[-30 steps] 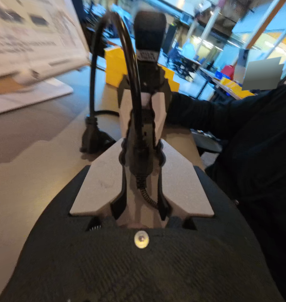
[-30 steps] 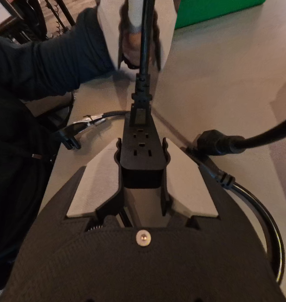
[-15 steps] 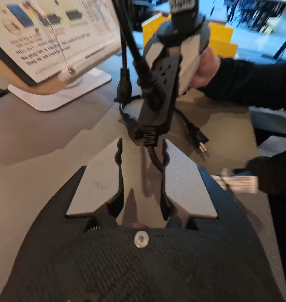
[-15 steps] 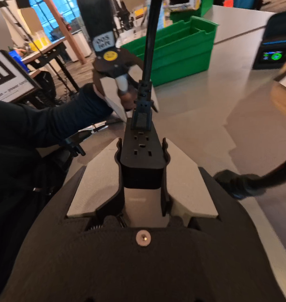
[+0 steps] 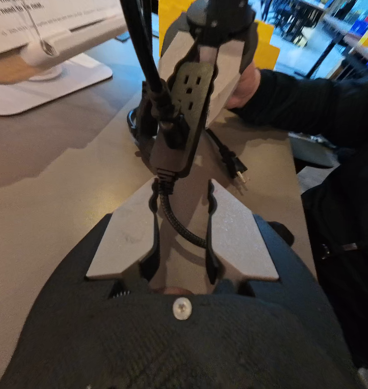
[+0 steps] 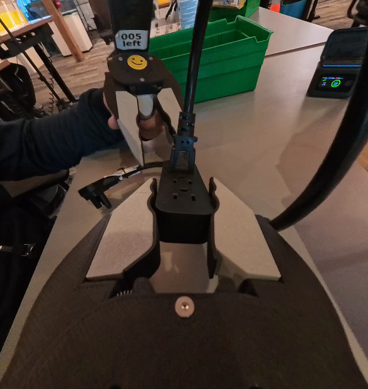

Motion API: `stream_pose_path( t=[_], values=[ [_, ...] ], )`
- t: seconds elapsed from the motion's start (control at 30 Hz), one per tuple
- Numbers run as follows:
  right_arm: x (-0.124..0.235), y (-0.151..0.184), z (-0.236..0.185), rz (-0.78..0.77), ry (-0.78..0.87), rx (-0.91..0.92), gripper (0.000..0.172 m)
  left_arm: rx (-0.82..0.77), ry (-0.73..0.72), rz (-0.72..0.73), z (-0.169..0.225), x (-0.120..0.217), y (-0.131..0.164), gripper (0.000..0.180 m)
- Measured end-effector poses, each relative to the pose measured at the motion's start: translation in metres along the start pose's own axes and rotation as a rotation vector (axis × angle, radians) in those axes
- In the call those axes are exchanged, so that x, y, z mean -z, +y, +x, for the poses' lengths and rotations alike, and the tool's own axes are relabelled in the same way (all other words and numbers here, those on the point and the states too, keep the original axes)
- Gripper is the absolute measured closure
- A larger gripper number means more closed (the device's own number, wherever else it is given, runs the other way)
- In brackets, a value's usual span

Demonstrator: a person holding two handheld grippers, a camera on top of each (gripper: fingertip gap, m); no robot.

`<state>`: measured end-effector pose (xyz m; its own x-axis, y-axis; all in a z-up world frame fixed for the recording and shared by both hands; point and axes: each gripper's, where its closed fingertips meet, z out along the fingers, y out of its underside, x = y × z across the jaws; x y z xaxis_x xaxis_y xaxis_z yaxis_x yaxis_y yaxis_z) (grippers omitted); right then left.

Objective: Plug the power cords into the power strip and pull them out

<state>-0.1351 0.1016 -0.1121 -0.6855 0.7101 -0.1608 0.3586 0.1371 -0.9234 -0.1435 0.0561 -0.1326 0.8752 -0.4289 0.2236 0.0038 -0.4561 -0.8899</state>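
My right gripper (image 6: 182,181) is shut on one end of the black power strip (image 6: 183,200) and holds it tilted above the table. A black plug (image 6: 182,155) sits in the strip's far socket, and its thick cord (image 6: 196,52) rises out of view. In the left wrist view the strip (image 5: 185,117) hangs from the right gripper (image 5: 202,63). My left gripper (image 5: 182,183) is open just below the strip's cord end. The strip's braided cord (image 5: 174,219) runs loosely between its fingers, which do not press on it. In the right wrist view the left gripper (image 6: 154,147) is open and empty.
A loose plug (image 5: 233,164) with bare prongs lies on the table to the right. A white stand (image 5: 42,73) with a printed sheet is at far left and a yellow bin (image 5: 261,48) behind. A green bin (image 6: 216,63) and a black device with a screen (image 6: 336,80) stand farther off. Some 6 centimeters of space lies between my two pairs of fingers.
A second ago my left gripper was shut on the plug at the strip. It let go, opened and drew back toward the strip's cord end. The right gripper lifted and tilted the strip, keeping its hold.
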Motion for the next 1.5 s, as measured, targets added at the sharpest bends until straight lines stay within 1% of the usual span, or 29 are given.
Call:
stream_pose_path(
  t=[0.07, 0.13, 0.17, 0.2, 0.3, 0.33, 0.4, 0.47, 0.57, 0.63, 0.77, 0.83, 0.9, 0.97, 1.07, 1.2, 1.33, 1.37, 1.43, 1.5],
  values=[
    [0.002, -0.003, -0.003, 0.034, -0.029, -0.011, 0.124, 0.001, 0.002, 0.017, 0.000, 0.000, -0.003, 0.135],
    [0.000, -0.010, -0.014, 0.077, -0.084, 0.017, 0.125, -0.009, -0.007, -0.036, 0.000, -0.009, 0.005, 0.127],
    [-0.002, -0.011, -0.020, 0.080, -0.101, 0.039, 0.125, -0.014, 0.007, -0.068, 0.004, -0.014, 0.009, 0.117],
    [-0.006, -0.010, -0.026, 0.070, -0.113, 0.061, 0.125, -0.017, 0.008, -0.078, 0.005, -0.019, 0.010, 0.115],
    [-0.025, 0.000, -0.043, 0.024, -0.155, 0.104, 0.125, -0.076, 0.080, -0.103, 0.023, -0.033, 0.014, 0.122],
    [-0.030, 0.005, -0.046, -0.005, -0.162, 0.116, 0.125, -0.113, 0.120, -0.139, 0.031, -0.037, 0.021, 0.134],
    [-0.033, 0.013, -0.047, -0.039, -0.156, 0.146, 0.125, -0.149, 0.097, -0.180, 0.030, -0.038, 0.030, 0.135],
    [-0.034, 0.015, -0.048, -0.052, -0.162, 0.141, 0.125, -0.128, 0.107, -0.194, 0.031, -0.037, 0.031, 0.134],
    [-0.033, 0.026, -0.045, -0.124, -0.157, 0.143, 0.124, -0.107, 0.104, -0.222, 0.029, -0.038, 0.037, 0.134],
    [-0.028, 0.034, -0.042, -0.177, -0.138, 0.170, 0.123, -0.105, 0.106, -0.239, 0.028, -0.038, 0.041, 0.134],
    [-0.008, 0.048, -0.029, -0.298, -0.062, 0.244, 0.108, -0.090, 0.037, -0.243, 0.013, -0.031, 0.042, 0.134],
    [0.006, 0.049, -0.028, -0.320, -0.039, 0.280, 0.113, -0.079, -0.017, -0.250, 0.001, -0.025, 0.045, 0.135],
    [0.020, 0.048, -0.036, -0.318, -0.058, 0.294, 0.114, -0.066, -0.076, -0.282, -0.013, -0.019, 0.052, 0.135],
    [0.032, 0.051, -0.046, -0.317, -0.086, 0.299, 0.115, -0.064, -0.099, -0.300, -0.019, -0.015, 0.056, 0.134],
    [0.044, 0.073, -0.052, -0.384, -0.083, 0.295, 0.115, -0.083, -0.095, -0.309, -0.018, -0.015, 0.057, 0.134],
    [0.047, 0.102, -0.058, -0.493, -0.049, 0.310, 0.114, -0.114, -0.088, -0.319, -0.015, -0.017, 0.057, 0.134],
    [0.039, 0.109, -0.050, -0.522, 0.050, 0.372, 0.129, -0.132, -0.088, -0.319, -0.012, -0.023, 0.056, 0.134],
    [0.035, 0.111, -0.049, -0.525, 0.052, 0.370, 0.133, -0.138, -0.094, -0.320, -0.012, -0.024, 0.056, 0.134],
    [0.029, 0.111, -0.053, -0.510, 0.029, 0.356, 0.147, -0.145, -0.105, -0.320, -0.013, -0.025, 0.056, 0.134],
    [0.027, 0.109, -0.054, -0.516, 0.035, 0.375, 0.148, -0.148, -0.111, -0.319, -0.013, -0.025, 0.055, 0.134]
  ],
)
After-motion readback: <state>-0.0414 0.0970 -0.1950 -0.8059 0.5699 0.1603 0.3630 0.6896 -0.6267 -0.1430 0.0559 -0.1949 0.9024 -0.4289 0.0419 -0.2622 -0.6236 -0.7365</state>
